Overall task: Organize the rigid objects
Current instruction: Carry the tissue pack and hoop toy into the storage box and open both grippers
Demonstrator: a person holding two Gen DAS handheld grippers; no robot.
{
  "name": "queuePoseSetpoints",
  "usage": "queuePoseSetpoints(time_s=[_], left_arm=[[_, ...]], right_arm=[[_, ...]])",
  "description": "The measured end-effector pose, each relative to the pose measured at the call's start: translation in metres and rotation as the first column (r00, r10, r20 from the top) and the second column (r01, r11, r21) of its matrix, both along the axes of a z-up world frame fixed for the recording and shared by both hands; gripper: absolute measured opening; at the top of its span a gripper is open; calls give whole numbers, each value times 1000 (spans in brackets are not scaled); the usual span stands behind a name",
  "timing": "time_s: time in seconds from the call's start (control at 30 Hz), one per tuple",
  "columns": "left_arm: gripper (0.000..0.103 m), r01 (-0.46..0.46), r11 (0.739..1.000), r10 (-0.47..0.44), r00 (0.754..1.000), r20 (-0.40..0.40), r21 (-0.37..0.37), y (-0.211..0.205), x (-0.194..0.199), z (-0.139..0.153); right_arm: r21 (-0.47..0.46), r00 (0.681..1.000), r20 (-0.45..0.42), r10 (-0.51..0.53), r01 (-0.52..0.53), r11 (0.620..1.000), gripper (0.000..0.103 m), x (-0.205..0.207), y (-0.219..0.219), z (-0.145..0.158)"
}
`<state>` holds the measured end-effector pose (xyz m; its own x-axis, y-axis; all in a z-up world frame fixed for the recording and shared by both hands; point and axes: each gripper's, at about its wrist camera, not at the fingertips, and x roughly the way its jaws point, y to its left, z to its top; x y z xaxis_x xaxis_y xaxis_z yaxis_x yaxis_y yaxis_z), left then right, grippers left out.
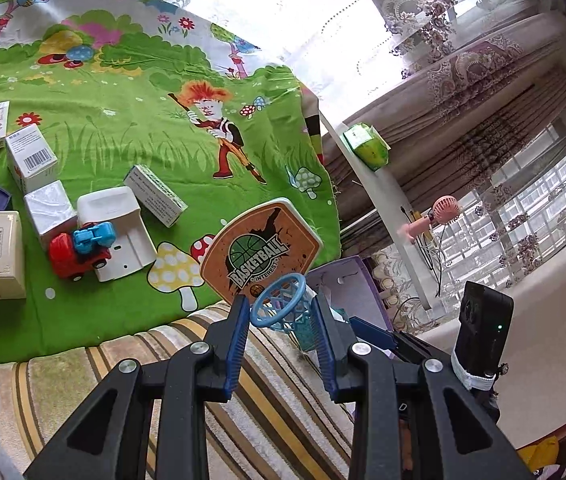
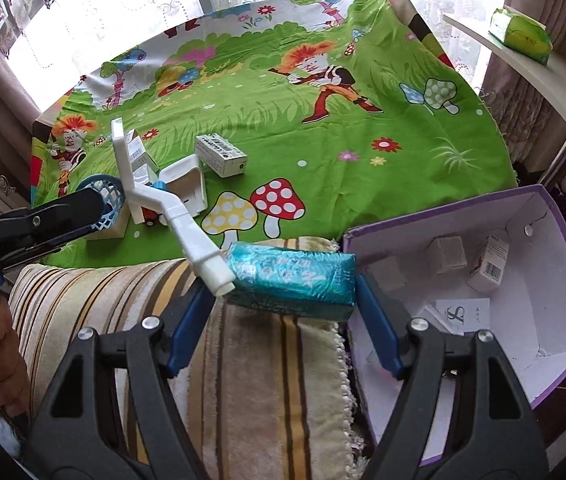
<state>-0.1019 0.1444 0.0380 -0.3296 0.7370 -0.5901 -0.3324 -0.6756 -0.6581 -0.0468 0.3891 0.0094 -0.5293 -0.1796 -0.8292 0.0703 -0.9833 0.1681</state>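
Note:
My left gripper (image 1: 281, 312) is shut on the blue hoop (image 1: 279, 300) of a toy basketball stand, with its orange backboard (image 1: 261, 252) just beyond. In the right wrist view the left gripper (image 2: 95, 208) holds that hoop (image 2: 105, 200), and the stand's white post (image 2: 171, 208) slants down toward a teal packet (image 2: 291, 276). My right gripper (image 2: 283, 300) is shut on the teal packet, held above the striped cushion next to the purple box (image 2: 563, 240), which holds several small white cartons (image 2: 489, 264).
Several white boxes (image 1: 31, 160), a red toy truck (image 1: 79, 246) and a white plastic seat (image 1: 123, 232) lie on the green cartoon cloth (image 1: 123, 120). A white shelf (image 2: 543, 76) carries a green packet (image 2: 521, 34). A pink fan (image 1: 445, 210) stands by the window.

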Motion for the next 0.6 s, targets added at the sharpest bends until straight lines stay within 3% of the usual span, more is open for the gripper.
queuePoseSetpoints(time_s=[0.27,0.6], left_arm=[[33,119,989,-120,993,-4,-84,67,3,-2],[35,223,938,-241,970,-36,-264,146,11,-13]], right_arm=[[-8,982,26,-189,190,982,75,24,96,-13],[-3,940,40,-339,339,941,75,43,166,-29]])
